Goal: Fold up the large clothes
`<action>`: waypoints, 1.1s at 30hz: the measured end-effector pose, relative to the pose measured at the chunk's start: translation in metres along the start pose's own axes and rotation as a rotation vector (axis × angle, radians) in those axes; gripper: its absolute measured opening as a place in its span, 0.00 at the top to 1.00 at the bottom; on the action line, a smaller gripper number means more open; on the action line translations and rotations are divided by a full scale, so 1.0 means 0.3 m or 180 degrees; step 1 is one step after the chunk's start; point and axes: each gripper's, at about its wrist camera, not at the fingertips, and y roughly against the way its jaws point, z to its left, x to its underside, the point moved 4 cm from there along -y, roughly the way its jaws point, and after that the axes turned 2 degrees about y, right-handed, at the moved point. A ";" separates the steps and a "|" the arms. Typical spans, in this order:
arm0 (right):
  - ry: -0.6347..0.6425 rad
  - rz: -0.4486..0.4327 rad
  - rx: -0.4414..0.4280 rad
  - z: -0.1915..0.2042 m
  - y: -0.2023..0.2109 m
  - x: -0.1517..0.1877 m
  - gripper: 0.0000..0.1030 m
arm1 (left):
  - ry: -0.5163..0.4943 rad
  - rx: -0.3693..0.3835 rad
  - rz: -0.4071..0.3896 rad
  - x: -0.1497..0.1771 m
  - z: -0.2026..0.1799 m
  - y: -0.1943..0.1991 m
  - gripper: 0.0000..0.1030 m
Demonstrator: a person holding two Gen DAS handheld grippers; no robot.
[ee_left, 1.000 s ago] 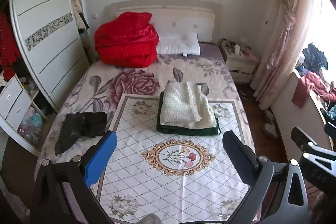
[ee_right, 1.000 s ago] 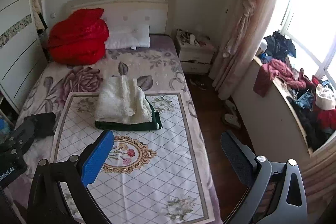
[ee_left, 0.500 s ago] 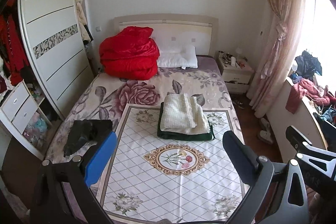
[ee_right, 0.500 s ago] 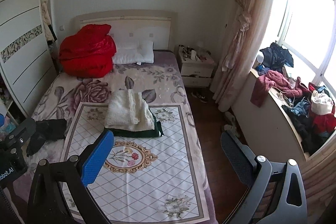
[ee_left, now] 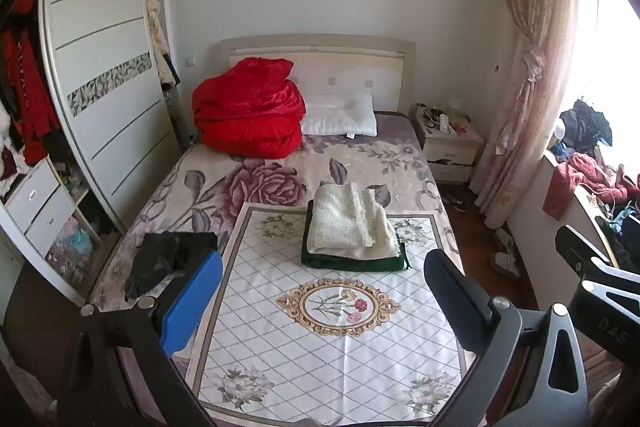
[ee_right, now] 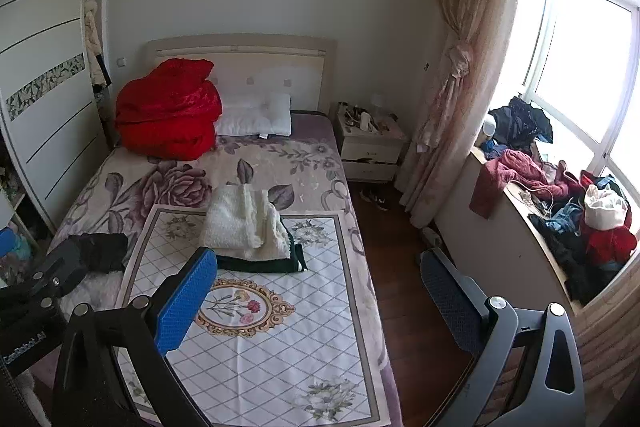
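Note:
A folded cream fleece garment [ee_left: 350, 223] [ee_right: 242, 223] lies on top of a folded dark green garment [ee_left: 352, 262] [ee_right: 260, 264], stacked in the middle of the bed. A crumpled black garment [ee_left: 164, 259] [ee_right: 102, 251] lies near the bed's left edge. My left gripper [ee_left: 320, 297] hangs open above the foot of the bed, holding nothing. My right gripper [ee_right: 316, 297] is also open and empty, over the bed's right edge. Each gripper's body shows at the side of the other's view.
A white patterned cloth [ee_left: 332, 339] covers the bed's near half. A red quilt [ee_left: 250, 111] and a pillow [ee_left: 340, 119] sit by the headboard. A wardrobe [ee_left: 100, 99] stands left, a nightstand [ee_right: 370, 147] right, and a heap of clothes [ee_right: 560, 211] fills the window ledge.
Both grippers have pulled back and risen from the bed, so the folded stack looks smaller and more of the room shows. Their fingers stay open.

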 end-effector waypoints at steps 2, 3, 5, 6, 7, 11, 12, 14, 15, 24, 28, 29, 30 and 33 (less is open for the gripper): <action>0.0003 -0.0003 -0.0014 0.002 0.000 0.001 0.00 | 0.0007 -0.0025 -0.0031 -0.003 0.003 0.008 0.00; 0.0002 -0.0003 -0.0036 0.002 0.002 -0.002 0.00 | 0.0022 -0.0031 -0.0040 -0.005 0.006 0.008 0.00; -0.0008 0.0006 -0.0071 0.001 0.002 -0.007 0.00 | 0.0038 -0.0023 -0.0044 -0.009 0.010 0.005 0.00; -0.0004 0.0007 -0.0083 0.002 -0.004 -0.013 0.00 | 0.0045 -0.0036 -0.0045 -0.010 0.012 0.003 0.00; 0.0000 0.0008 -0.0087 0.001 -0.002 -0.014 0.00 | 0.0052 -0.0034 -0.0042 -0.011 0.014 0.003 0.00; -0.0008 0.0003 -0.0104 -0.004 -0.008 -0.023 0.00 | 0.0085 -0.0030 -0.0013 -0.011 0.021 0.000 0.00; -0.0003 -0.0002 -0.0110 -0.002 -0.012 -0.022 0.00 | 0.0089 -0.0037 -0.0012 -0.010 0.021 0.000 0.00; -0.0014 -0.0010 -0.0128 -0.004 -0.011 -0.021 0.00 | 0.0089 -0.0038 -0.0010 -0.009 0.019 -0.001 0.00; -0.0013 -0.0011 -0.0140 -0.002 -0.009 -0.019 0.00 | 0.0089 -0.0043 -0.0010 -0.009 0.019 -0.001 0.00; -0.0008 0.0004 -0.0185 0.000 -0.011 -0.004 0.00 | 0.0093 -0.0031 -0.0001 -0.006 0.020 0.000 0.00; -0.0007 0.0016 -0.0184 0.000 -0.004 0.007 0.00 | 0.0092 -0.0037 -0.0001 -0.001 0.019 0.004 0.00; -0.0006 0.0018 -0.0188 0.003 -0.006 0.005 0.00 | 0.0092 -0.0038 0.0005 -0.001 0.019 0.004 0.00; -0.0007 0.0026 -0.0191 0.002 -0.007 0.007 0.00 | 0.0097 -0.0035 0.0009 0.000 0.020 0.005 0.00; -0.0001 0.0037 -0.0195 0.007 -0.006 0.011 0.00 | 0.0095 -0.0026 0.0017 0.004 0.020 0.003 0.00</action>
